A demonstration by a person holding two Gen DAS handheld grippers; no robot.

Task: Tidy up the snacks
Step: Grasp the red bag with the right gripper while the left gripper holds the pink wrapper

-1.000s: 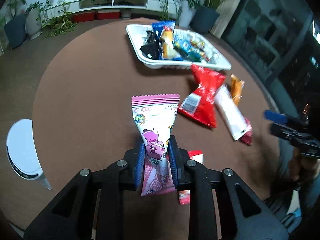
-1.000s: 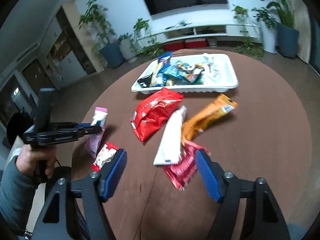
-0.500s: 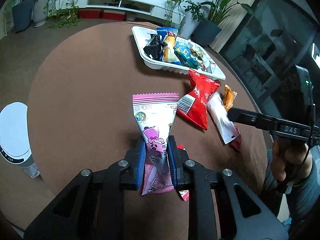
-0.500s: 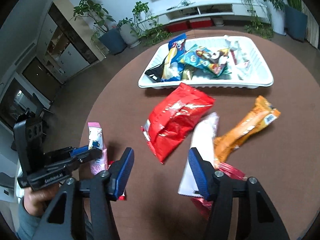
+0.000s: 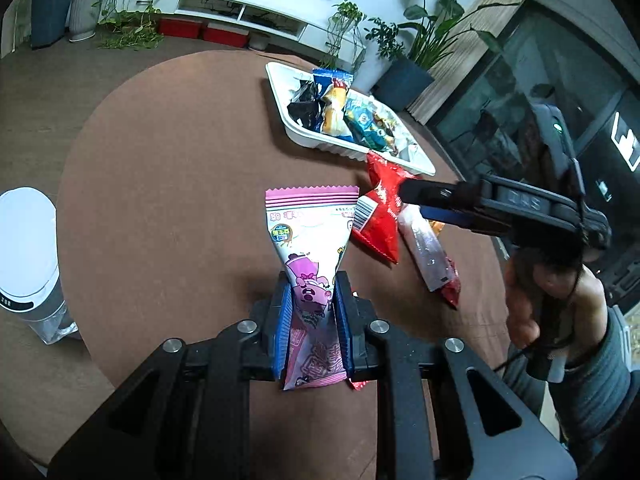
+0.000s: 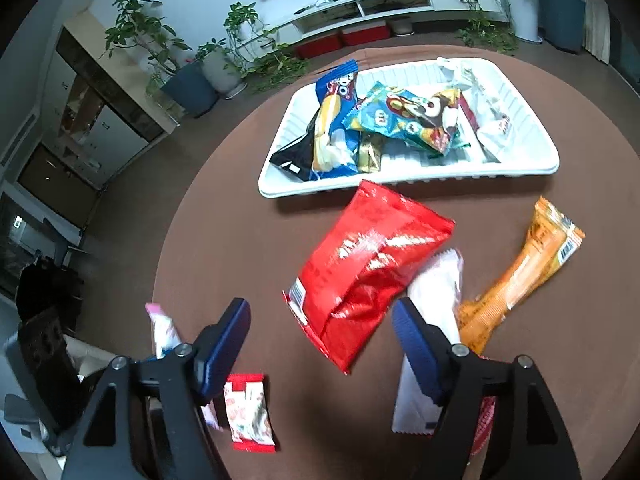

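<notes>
My left gripper (image 5: pixel 311 292) is shut on a pink snack packet (image 5: pixel 310 224) and holds it above the round brown table (image 5: pixel 168 184). Over a red bag (image 6: pixel 372 264) that lies flat on the table hangs my right gripper (image 6: pixel 320 312). Its jaws are opening, and the blue pads stand clear of the bag on either side. Beside the bag lie a white packet (image 6: pixel 432 292), an orange packet (image 6: pixel 520 272) and a small red-and-white packet (image 6: pixel 248 412). A white tray (image 6: pixel 400 184) with several snacks sits behind them. In the left wrist view the right gripper (image 5: pixel 414 202) reaches over the red bag (image 5: pixel 380 220).
A white bin (image 5: pixel 24 248) stands on the floor left of the table. A hand and grey sleeve (image 5: pixel 536 300) carry the right gripper at the table's right edge. A dark red packet (image 5: pixel 450 288) lies partly under the white one. Potted plants and a low white shelf stand behind.
The right gripper has moved left, from over the white and dark red packets to over the red bag; its jaws narrowed, then widened. The left gripper keeps its hold on the pink packet.
</notes>
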